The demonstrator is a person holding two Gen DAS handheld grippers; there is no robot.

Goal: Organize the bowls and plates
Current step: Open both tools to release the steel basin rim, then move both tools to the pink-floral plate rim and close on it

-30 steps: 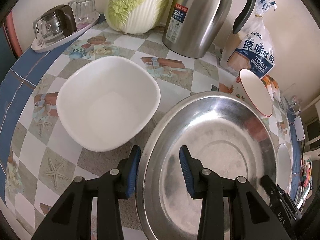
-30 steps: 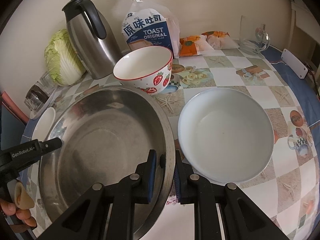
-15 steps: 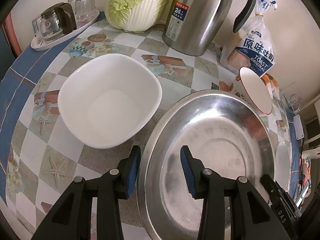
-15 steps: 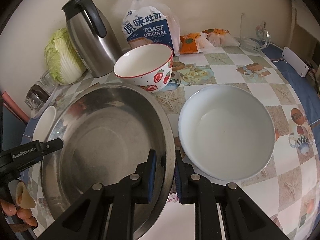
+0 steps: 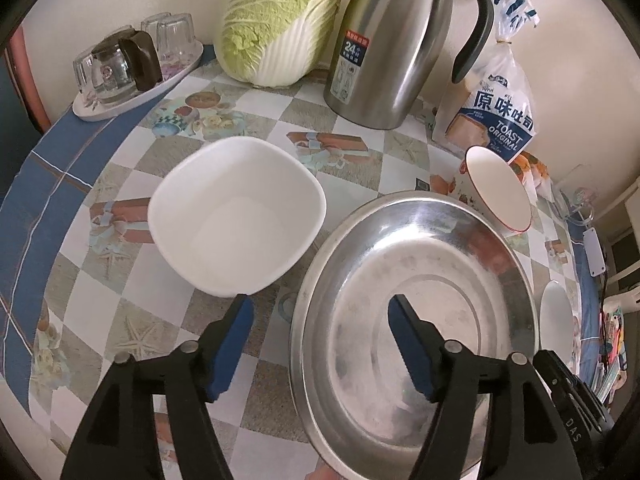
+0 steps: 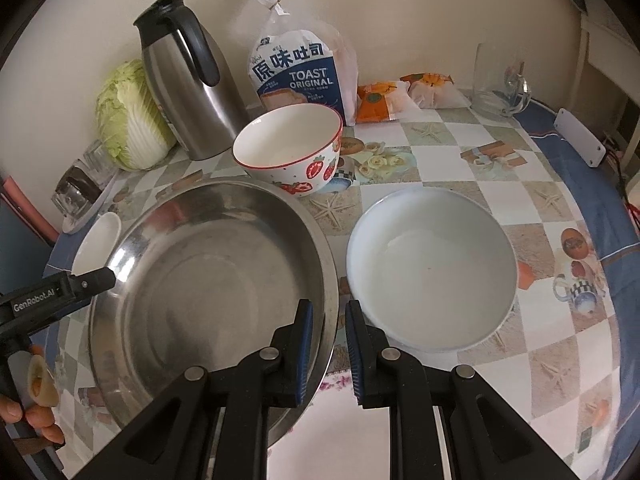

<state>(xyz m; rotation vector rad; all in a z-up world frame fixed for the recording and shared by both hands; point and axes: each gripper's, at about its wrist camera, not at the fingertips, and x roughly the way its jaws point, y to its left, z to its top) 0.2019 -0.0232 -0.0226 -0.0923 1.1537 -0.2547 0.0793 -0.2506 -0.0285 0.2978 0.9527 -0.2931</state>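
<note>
Opening wide just now, the left gripper (image 5: 320,316) has let go of the big shiny metal basin (image 5: 416,304); a second ago its blue pads sat close on either side of the basin's near rim, and now they stand far apart, one over the checked tablecloth (image 5: 132,280) and one over the basin's inside. The right gripper (image 6: 327,322) is closed on the basin's other rim, as before. The basin sits on the table between the white square bowl (image 5: 236,220) and the pale round bowl (image 6: 432,268), with the strawberry bowl (image 6: 288,148) just behind it. The bread bag (image 6: 296,76) reads "TOAST ORIGINAL", the steel jug's (image 5: 388,40) sticker shows "24", and the left gripper's side reads "GenRobot.AI". Only a thin edge of the round bowl shows in the left view. The glasses on the small tray (image 5: 132,60) are blurry.
</note>
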